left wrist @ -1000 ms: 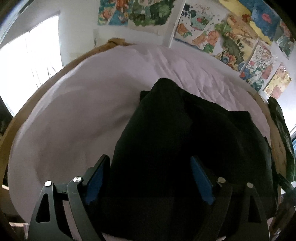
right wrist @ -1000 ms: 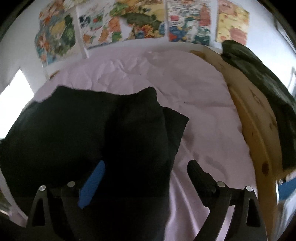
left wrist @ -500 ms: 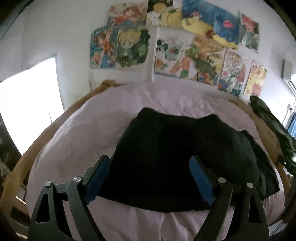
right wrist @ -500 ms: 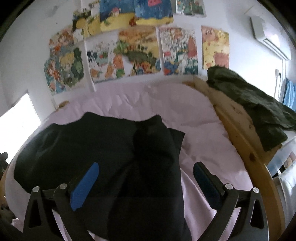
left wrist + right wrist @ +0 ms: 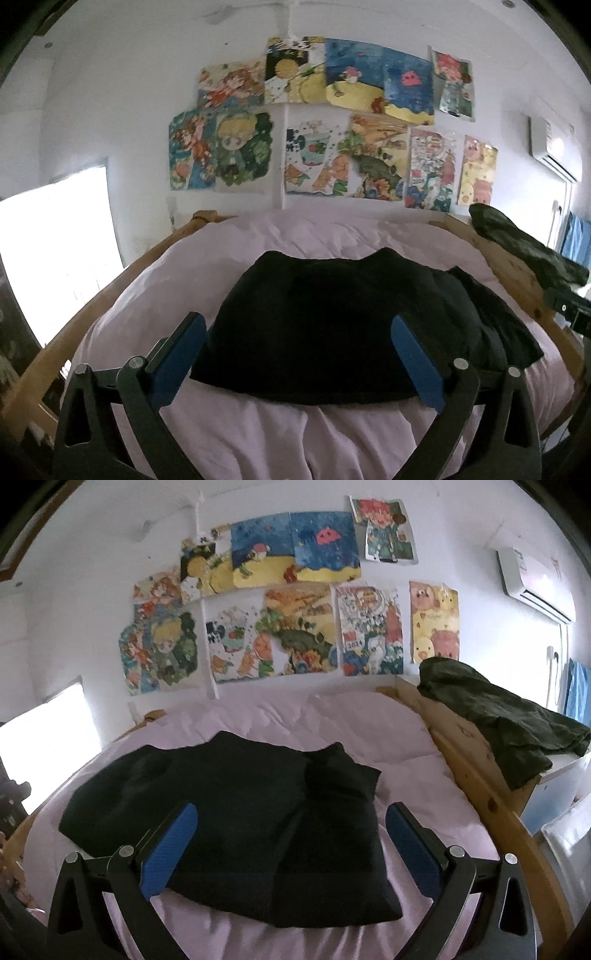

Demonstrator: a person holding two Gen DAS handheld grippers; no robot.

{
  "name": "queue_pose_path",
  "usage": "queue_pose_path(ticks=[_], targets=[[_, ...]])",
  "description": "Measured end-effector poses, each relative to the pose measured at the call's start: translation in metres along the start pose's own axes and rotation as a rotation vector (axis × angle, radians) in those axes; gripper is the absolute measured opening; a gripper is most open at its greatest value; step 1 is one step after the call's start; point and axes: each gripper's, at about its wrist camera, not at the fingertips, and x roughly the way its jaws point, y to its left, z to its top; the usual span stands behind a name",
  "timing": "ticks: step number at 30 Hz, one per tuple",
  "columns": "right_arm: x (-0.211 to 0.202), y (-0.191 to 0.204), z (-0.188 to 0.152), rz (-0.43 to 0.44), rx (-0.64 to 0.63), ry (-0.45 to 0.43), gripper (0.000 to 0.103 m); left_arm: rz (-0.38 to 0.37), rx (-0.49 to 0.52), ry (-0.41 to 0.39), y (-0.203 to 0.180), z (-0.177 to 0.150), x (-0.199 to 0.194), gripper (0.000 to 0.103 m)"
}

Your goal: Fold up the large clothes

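Left wrist view: left gripper (image 5: 299,354) jaws opening, nothing between them, the folded black garment (image 5: 332,325) ahead and below on the lilac sheet (image 5: 258,435), long axis across. Right gripper (image 5: 291,845) gapes wide, empty, over the garment's right end. Only the right wrist view shows the olive garment (image 5: 498,716) well, right of the black one.

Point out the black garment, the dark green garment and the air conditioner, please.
Black garment (image 5: 236,812): right wrist view, middle of the fabric.
Dark green garment (image 5: 495,716): right wrist view, middle of the crumpled heap.
Air conditioner (image 5: 532,579): right wrist view, front panel.
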Motion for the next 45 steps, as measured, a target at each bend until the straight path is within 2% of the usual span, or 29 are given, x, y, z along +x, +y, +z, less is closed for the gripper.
queue_pose_path(ticks=[6, 11, 24, 32, 45], targets=[[-0.013, 0.009, -0.008, 0.002, -0.020, -0.029, 0.103, -0.018, 0.030, -0.021, -0.009, -0.007, -0.005, 0.100], [-0.021, 0.014, -0.016, 0.017, -0.007, -0.024, 0.103, 0.003, 0.063, -0.040, -0.014, -0.013, -0.011, 0.101], [-0.060, 0.045, -0.047, 0.041, -0.044, -0.055, 0.103, -0.042, 0.078, -0.007, -0.025, -0.046, -0.037, 0.101], [-0.072, 0.058, -0.067, 0.066, -0.046, -0.035, 0.103, -0.076, 0.068, 0.041, -0.032, -0.064, -0.049, 0.101], [-0.065, 0.074, -0.082, 0.104, -0.075, 0.033, 0.103, -0.037, 0.074, 0.077, -0.036, -0.081, -0.056, 0.101]])
